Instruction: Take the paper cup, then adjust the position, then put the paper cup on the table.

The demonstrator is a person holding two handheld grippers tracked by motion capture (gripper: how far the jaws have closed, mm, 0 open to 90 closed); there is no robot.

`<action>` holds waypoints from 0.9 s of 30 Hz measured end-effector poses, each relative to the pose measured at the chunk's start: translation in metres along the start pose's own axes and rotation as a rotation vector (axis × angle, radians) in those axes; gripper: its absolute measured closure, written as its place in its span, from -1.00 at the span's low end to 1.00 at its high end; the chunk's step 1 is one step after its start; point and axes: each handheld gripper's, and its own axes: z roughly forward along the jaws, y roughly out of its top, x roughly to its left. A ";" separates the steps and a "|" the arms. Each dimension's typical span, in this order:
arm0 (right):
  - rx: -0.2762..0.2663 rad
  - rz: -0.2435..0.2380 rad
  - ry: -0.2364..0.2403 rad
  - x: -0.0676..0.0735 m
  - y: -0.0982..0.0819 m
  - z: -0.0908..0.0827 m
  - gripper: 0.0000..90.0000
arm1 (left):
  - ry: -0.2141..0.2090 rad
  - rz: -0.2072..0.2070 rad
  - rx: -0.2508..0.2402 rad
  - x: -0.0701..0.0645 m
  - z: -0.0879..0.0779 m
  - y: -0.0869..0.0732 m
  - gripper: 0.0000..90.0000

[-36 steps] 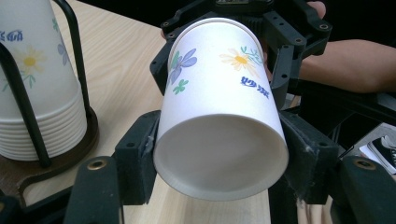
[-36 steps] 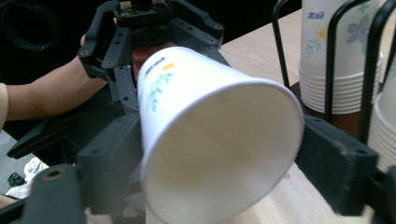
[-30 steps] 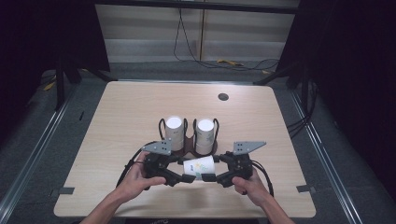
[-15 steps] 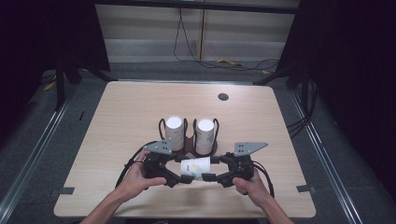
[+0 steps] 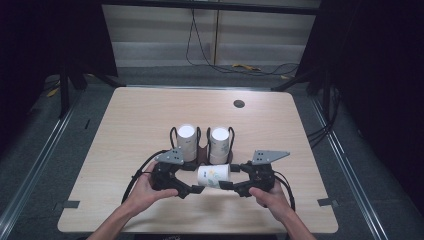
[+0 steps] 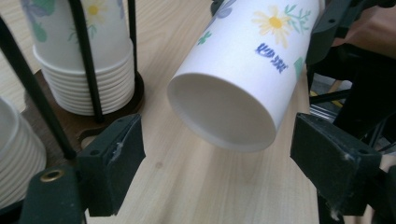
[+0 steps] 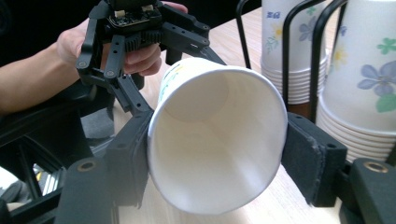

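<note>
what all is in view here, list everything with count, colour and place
paper cup: 1, white with flower print, on its side between the two grippers
cup stacks: 2, white, floral, upright in the holder
cup holder: 1, black wire on brown base, mid table
table: 1, light wood
round grommet: 1, dark, far edge of table
left gripper: 1, black, jaws just opened, clear of the cup
right gripper: 1, black, clamped on the cup's mouth end
hands: 2, near edge

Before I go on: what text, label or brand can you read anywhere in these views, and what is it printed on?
Held paper cup: a short blue print under the yellow daisy, two or three characters, too stylised and blurred to read.
Stacked paper cups in the rack: a small blue mark near the top, too small to read.
Table, left claw and right claw: no lettering to be made out.
</note>
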 end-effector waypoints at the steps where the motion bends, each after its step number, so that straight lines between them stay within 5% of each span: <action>1: 0.003 0.001 -0.007 0.000 0.000 -0.001 -0.31 | 0.003 0.001 0.002 0.001 0.000 -0.001 -0.61; 7: 0.025 0.037 -0.058 -0.004 0.000 -0.005 -0.32 | 0.032 -0.012 0.021 0.002 0.001 -0.003 -0.64; 15: 0.087 0.025 -0.114 -0.004 -0.002 -0.012 -0.32 | 0.075 -0.023 0.039 0.006 -0.006 -0.008 -0.64; 27: 0.144 0.063 -0.212 -0.016 -0.002 -0.030 -0.31 | 0.153 -0.046 0.078 0.014 -0.022 -0.029 -0.60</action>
